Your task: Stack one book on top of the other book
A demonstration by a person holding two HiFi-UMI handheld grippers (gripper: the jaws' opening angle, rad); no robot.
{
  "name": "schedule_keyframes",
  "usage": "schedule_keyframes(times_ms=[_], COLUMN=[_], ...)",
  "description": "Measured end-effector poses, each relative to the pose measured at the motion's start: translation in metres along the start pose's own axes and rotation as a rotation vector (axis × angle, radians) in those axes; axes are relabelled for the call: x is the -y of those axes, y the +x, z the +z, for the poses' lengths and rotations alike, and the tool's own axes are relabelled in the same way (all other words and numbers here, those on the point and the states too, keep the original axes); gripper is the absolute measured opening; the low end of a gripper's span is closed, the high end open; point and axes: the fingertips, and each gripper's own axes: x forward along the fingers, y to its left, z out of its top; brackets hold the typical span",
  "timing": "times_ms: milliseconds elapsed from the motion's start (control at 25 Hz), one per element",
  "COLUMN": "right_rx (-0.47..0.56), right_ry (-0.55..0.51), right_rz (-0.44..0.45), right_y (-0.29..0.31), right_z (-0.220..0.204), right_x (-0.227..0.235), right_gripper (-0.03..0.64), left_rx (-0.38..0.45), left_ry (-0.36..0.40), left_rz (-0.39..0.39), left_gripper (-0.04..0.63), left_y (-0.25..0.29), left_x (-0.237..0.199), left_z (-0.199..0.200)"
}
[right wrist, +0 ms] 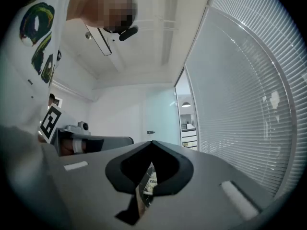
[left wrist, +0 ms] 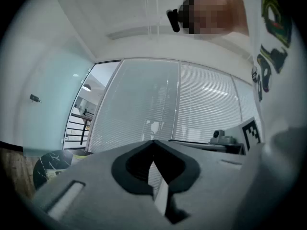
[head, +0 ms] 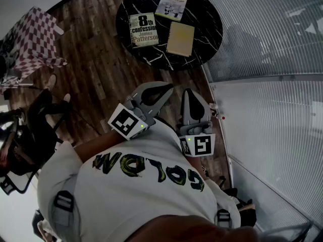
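Three books lie on a round black marble table (head: 212,24) at the top of the head view: a "8th confession" paperback (head: 144,30), a plain yellow book (head: 180,39) to its right, and a white and green book (head: 171,5) behind them. My left gripper (head: 164,88) and right gripper (head: 191,92) are held side by side close to my chest, well short of the table. Both are shut with nothing in them. In the left gripper view the left gripper (left wrist: 153,141) has its jaws meeting. The right gripper (right wrist: 152,143) looks the same in its own view.
A chair with a checkered cushion (head: 30,39) stands at the left on the wooden floor (head: 96,74). A black chair frame (head: 35,135) is closer to me. A glass wall with blinds (head: 267,59) runs along the right, close to the table.
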Motion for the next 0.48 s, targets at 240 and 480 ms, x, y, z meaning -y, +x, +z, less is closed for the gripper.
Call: schedule_keyframes(times_ms=[240,480], right_rx=[0.010,0.004], right_ry=[0.001,0.038], right_rz=[-0.004,0.038], right_y=[-0.005,-0.015], right_z=[0.002,-0.002], right_x=[0.007,0.013], right_gripper=[0.002,0.003], left_rx=[-0.035,-0.051], left_ry=[-0.014,-0.016], left_rz=[0.007,0.019], left_gripper=[0.005,0.004], left_y=[0.003,0.014], left_x=[0.005,0.015], left_z=[-0.010,-0.018])
